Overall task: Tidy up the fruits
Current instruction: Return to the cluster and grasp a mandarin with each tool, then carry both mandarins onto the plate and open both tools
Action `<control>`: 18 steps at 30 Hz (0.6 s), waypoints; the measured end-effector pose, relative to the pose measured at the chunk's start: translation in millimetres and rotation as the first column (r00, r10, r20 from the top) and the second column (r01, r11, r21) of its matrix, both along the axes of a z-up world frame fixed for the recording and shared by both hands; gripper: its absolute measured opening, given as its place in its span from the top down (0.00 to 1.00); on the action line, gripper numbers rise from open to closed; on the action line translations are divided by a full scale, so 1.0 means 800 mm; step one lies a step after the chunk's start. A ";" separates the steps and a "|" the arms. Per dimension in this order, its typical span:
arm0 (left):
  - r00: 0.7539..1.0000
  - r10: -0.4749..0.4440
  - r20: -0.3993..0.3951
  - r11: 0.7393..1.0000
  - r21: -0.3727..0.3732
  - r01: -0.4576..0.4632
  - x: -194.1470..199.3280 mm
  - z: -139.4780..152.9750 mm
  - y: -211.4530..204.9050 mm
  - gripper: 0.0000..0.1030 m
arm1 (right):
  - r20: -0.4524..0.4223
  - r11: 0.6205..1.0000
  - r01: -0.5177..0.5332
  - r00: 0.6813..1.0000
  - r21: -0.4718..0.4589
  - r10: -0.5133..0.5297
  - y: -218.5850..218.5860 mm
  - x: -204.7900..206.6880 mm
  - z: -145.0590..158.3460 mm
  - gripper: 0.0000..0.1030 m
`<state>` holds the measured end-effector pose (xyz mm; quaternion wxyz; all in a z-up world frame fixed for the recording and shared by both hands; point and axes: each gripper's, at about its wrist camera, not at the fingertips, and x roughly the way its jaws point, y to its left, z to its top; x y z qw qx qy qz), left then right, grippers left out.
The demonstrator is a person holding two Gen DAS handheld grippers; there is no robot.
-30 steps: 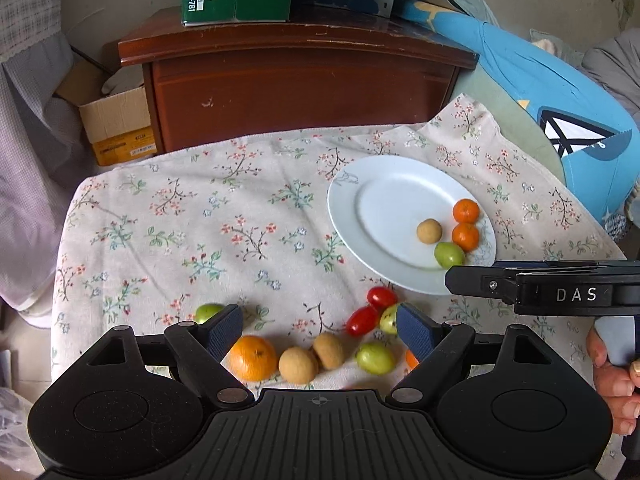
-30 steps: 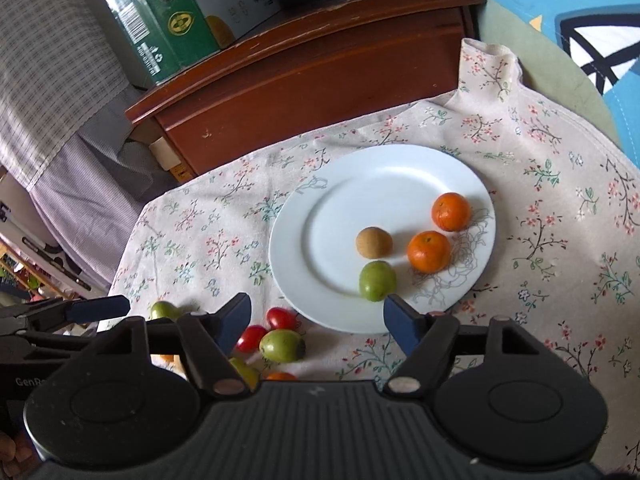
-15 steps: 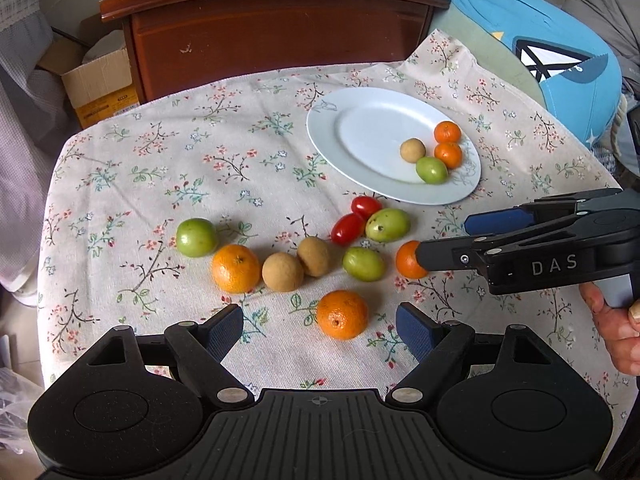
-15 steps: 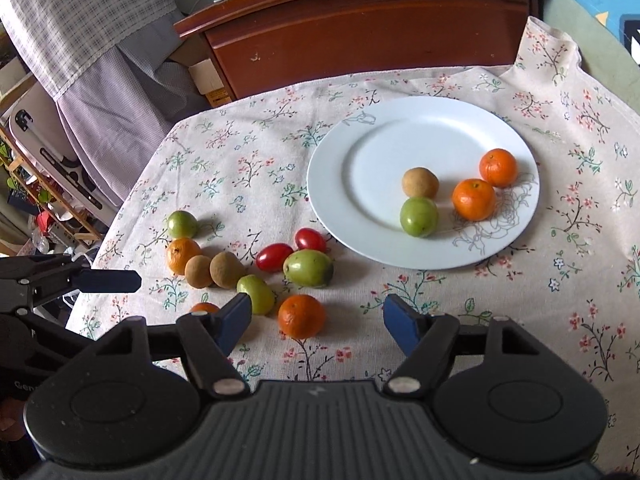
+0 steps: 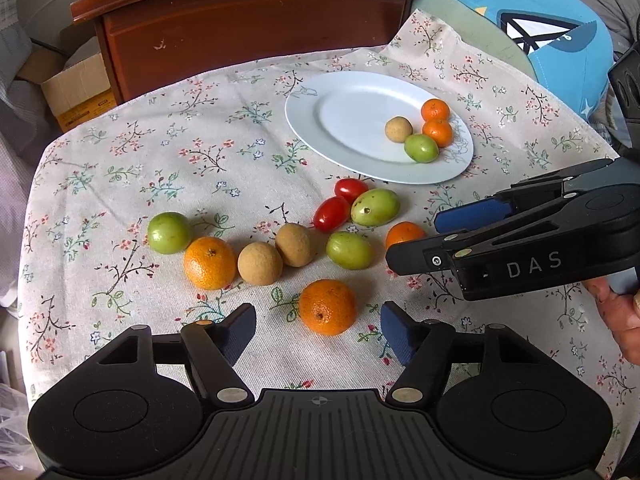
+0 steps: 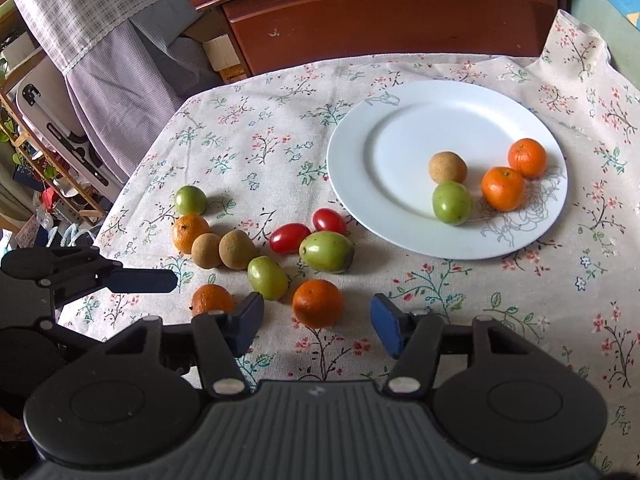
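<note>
A white plate (image 5: 348, 120) (image 6: 400, 140) on the floral cloth holds two tangerines, a brown fruit and a green fruit. Loose fruit lies in front of it: tangerines, green fruits, two brown fruits and two red cherry tomatoes (image 5: 340, 204) (image 6: 306, 230). My left gripper (image 5: 318, 334) is open and empty, with a tangerine (image 5: 327, 306) just ahead between its fingers. My right gripper (image 6: 316, 322) is open and empty, with another tangerine (image 6: 318, 303) just ahead between its fingers. The right gripper also shows in the left wrist view (image 5: 432, 240), and the left gripper in the right wrist view (image 6: 160, 280).
A dark wooden cabinet (image 5: 256, 20) stands behind the table, with a cardboard box (image 5: 76, 92) to its left. A blue cushion (image 5: 540, 36) lies at the back right. Checked cloth (image 6: 104, 20) hangs at the left in the right wrist view.
Both grippers have drawn back and up from the plate towards the near edge, so the whole group of loose fruit has come into view. Both stay open.
</note>
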<state>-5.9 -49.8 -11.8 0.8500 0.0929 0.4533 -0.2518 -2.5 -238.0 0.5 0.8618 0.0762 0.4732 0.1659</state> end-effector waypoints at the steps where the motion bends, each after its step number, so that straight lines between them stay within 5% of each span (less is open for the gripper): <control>1: 1.000 -0.002 0.000 1.000 -0.003 0.002 0.001 -0.001 0.000 0.40 | 0.000 1.000 -0.004 1.000 -0.005 0.004 0.001 0.000 -0.001 0.45; 11: 1.000 -0.016 0.010 1.000 0.023 0.015 0.002 -0.014 -0.009 0.61 | 0.001 0.999 -0.017 1.000 -0.033 0.017 0.007 0.004 -0.009 0.71; 14: 1.000 -0.023 0.018 1.000 0.017 0.023 0.002 -0.014 -0.010 0.70 | -0.001 1.000 -0.014 1.000 -0.026 0.014 0.005 0.004 -0.009 0.71; 18: 0.999 -0.025 0.031 1.000 0.009 0.025 0.000 -0.010 -0.010 0.71 | 0.013 1.000 -0.013 1.000 -0.016 0.013 0.003 0.003 -0.003 0.71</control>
